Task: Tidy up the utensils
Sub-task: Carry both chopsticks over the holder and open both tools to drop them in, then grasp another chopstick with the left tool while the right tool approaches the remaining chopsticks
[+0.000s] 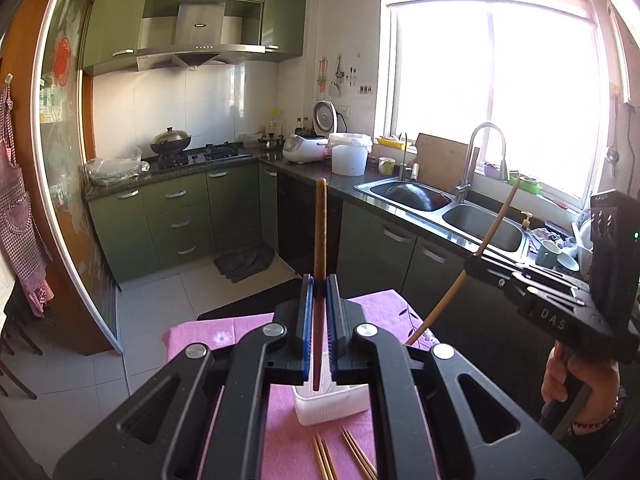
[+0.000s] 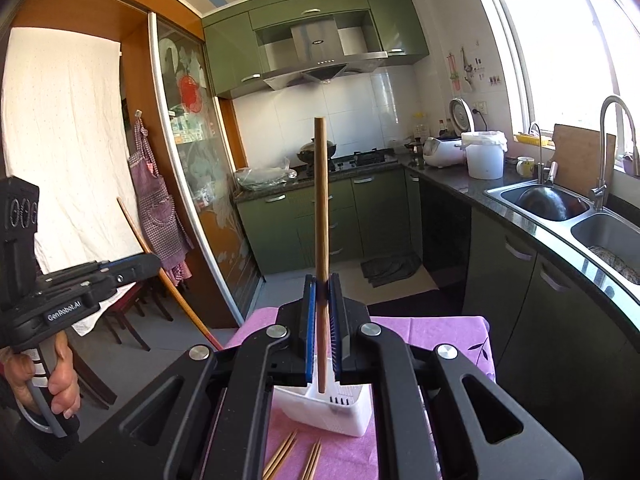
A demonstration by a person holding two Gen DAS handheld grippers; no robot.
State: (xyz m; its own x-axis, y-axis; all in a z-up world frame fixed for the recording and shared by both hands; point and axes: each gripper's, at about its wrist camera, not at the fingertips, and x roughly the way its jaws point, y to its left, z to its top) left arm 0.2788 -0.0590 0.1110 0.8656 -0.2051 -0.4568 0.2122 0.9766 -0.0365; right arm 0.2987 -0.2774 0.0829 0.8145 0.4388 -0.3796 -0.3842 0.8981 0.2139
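My left gripper (image 1: 320, 286) is shut on a dark brown chopstick (image 1: 320, 232) held upright, its lower end down in the white plastic utensil holder (image 1: 332, 406). My right gripper (image 2: 322, 286) is shut on a lighter wooden chopstick (image 2: 321, 196), also upright, its lower end in the same holder (image 2: 340, 412). The right gripper shows in the left wrist view (image 1: 476, 266) with its chopstick (image 1: 496, 224) slanting. The left gripper shows in the right wrist view (image 2: 154, 266) with its chopstick (image 2: 160, 272). Loose wooden chopsticks (image 1: 344, 456) lie on the pink tablecloth (image 1: 208, 336) in front of the holder; they also show in the right wrist view (image 2: 296, 456).
The small pink-covered table (image 2: 440, 332) stands in a kitchen. A dark counter with a double steel sink (image 1: 448, 208) runs along the right. Green cabinets (image 1: 180, 216) and a stove with a wok (image 1: 170, 142) are at the back. A grey floor mat (image 1: 244, 262) lies ahead.
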